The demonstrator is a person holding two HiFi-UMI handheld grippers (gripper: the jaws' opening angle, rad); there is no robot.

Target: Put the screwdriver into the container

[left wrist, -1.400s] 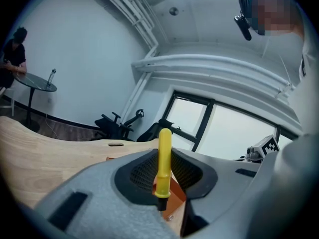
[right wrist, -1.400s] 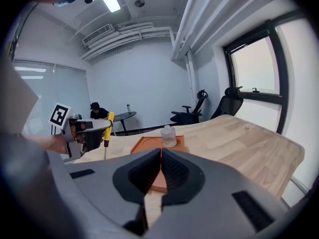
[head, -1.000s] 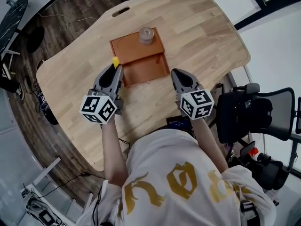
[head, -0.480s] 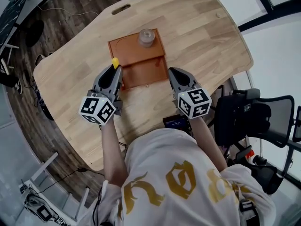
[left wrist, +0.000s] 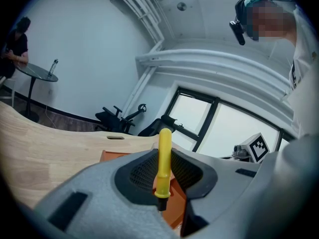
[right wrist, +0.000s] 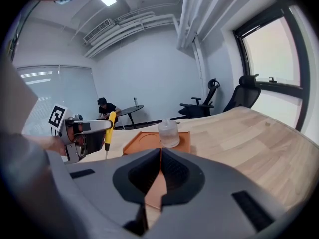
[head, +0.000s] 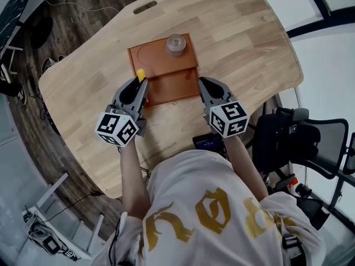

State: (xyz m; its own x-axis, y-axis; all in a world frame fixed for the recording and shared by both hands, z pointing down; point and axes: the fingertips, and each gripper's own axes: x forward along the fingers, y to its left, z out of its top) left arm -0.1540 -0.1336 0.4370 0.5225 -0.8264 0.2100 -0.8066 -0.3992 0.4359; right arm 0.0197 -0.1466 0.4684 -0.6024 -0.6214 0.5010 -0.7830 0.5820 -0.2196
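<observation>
My left gripper [head: 137, 84] is shut on a yellow-handled screwdriver [head: 141, 74], which stands upright between the pads [left wrist: 163, 163] with its dark shaft pointing down. It hangs over the left edge of the orange tray container [head: 166, 85] on the wooden table. In the right gripper view the screwdriver [right wrist: 110, 127] and the left gripper [right wrist: 82, 133] show to the left of the tray [right wrist: 144, 142]. My right gripper [head: 203, 83] hovers at the tray's near right corner, its jaws shut [right wrist: 161, 156] with nothing between them.
A small clear lidded jar [head: 175, 44] stands in the tray's far compartment, also visible as the jar [right wrist: 168, 132] in the right gripper view. The table [head: 244, 43] has a slot near its far edge. An office chair [head: 302, 134] stands to the right.
My left gripper has carried the screwdriver a little to the right, from beside the tray's left edge to over it. The right gripper has barely moved.
</observation>
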